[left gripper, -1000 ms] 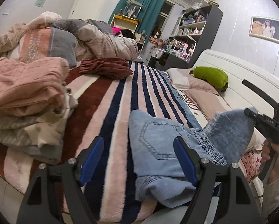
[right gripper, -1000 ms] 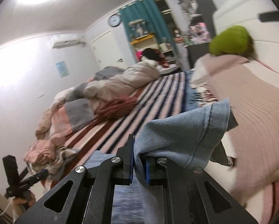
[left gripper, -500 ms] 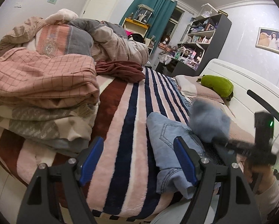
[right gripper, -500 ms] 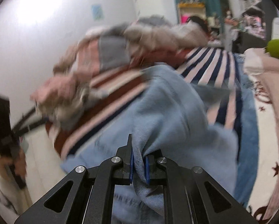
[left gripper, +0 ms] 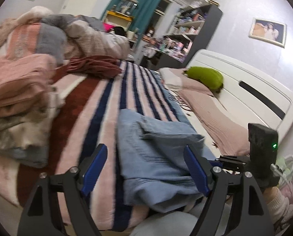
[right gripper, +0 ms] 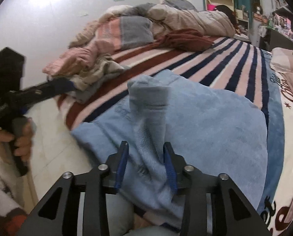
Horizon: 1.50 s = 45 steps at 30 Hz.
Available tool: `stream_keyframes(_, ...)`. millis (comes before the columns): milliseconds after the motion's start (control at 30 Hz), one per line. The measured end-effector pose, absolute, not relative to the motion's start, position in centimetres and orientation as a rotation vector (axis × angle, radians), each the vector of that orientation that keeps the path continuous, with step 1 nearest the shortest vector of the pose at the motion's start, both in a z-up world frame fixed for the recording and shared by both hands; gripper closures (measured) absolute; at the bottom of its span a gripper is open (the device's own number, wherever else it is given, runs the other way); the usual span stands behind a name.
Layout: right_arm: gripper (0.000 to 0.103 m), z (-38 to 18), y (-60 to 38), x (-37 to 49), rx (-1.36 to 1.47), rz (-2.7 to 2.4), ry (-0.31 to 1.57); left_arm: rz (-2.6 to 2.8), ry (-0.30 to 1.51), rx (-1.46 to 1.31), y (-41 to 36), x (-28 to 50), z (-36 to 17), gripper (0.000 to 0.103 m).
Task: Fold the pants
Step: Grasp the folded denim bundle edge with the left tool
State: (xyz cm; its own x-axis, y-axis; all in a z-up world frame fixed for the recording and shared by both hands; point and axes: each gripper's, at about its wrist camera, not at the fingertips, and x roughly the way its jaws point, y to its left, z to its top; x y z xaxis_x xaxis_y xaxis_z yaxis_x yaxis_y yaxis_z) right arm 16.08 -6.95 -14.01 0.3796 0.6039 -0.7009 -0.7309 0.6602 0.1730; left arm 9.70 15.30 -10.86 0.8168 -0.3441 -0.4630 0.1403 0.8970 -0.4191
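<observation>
Light blue jeans lie folded on the striped blanket at the near edge of the bed. My left gripper is open, hovering just over the jeans with nothing between its blue pads. In the right wrist view the jeans spread wide, and a raised ridge of denim stands up between the fingers of my right gripper. Its jaws are opening, and the left pad stands clear of the cloth. A hand holds the left gripper's handle at the far left of that view.
A stack of folded clothes sits left of the jeans. Behind it lie a maroon garment and a crumpled duvet. On the right are a pink pillow, a green plush and the white headboard.
The right gripper carried the lifted jean leg over and down onto the rest of the jeans, and its jaws went from shut on the denim to parted. The left gripper stays open.
</observation>
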Motion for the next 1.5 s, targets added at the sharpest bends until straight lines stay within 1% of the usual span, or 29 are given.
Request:
stream_keyframes(167,0.069,-11.7,-10.2,15.3,-0.094,0.835,0.741,-0.358,0.612,-0.401,12.2,11.5,-11.2,0.026)
stream_keyframes(300,0.069,-11.0,-13.3,15.3,-0.07,0.752,0.685,-0.364,0.661,-0.401,10.1,12.7,-12.0,0.026)
stream_keyframes(533,0.068,-12.4,-15.7,16.2,0.009,0.747,0.718,-0.293,0.713,-0.393,9.9,14.5,-13.2,0.028)
stream_keyframes(600,0.068,-12.8,-16.2,16.4,0.025,0.747,0.725,-0.272,0.73,-0.389,10.4,15.2,-13.4,0.043)
stream_keyframes(633,0.068,-12.9,-16.3,16.5,0.038,0.751,0.728,-0.263,0.746,-0.377,10.5,15.5,-13.6,0.058)
stream_keyframes(667,0.068,-13.0,-16.4,16.6,0.05,0.754,0.729,-0.261,0.755,-0.37,10.7,15.7,-13.6,0.068)
stream_keyframes(700,0.068,-13.0,-16.5,16.7,0.061,0.758,0.729,-0.263,0.762,-0.363,10.7,15.8,-13.7,0.069)
stream_keyframes(800,0.068,-13.0,-16.5,16.9,0.079,0.759,0.725,-0.252,0.75,-0.352,11.0,15.7,-13.3,0.069)
stream_keyframes(833,0.068,-13.0,-16.5,17.0,0.081,0.757,0.724,-0.233,0.737,-0.348,11.2,15.6,-13.0,0.067)
stream_keyframes(867,0.068,-13.0,-16.5,17.1,0.083,0.756,0.724,-0.218,0.728,-0.34,11.3,15.6,-12.7,0.06)
stream_keyframes(900,0.068,-13.1,-16.5,17.1,0.087,0.756,0.724,-0.211,0.712,-0.324,11.3,15.4,-12.3,0.055)
stream_keyframes(967,0.068,-13.1,-16.4,17.2,0.095,0.761,0.726,-0.247,0.697,-0.298,10.8,15.0,-11.5,0.055)
stream_keyframes(1067,0.068,-13.2,-16.4,17.2,0.101,0.77,0.727,-0.337,0.733,-0.304,9.5,14.5,-11.1,0.055)
stream_keyframes(1300,0.068,-13.7,-16.8,17.2,0.133,0.78,0.738,-0.279,0.823,-0.328,8.0,13.6,-13.3,0.055)
stream_keyframes(1500,0.068,-14.0,-17.5,17.2,0.149,0.783,0.735,-0.256,0.817,-0.337,7.6,14.3,-13.5,0.055)
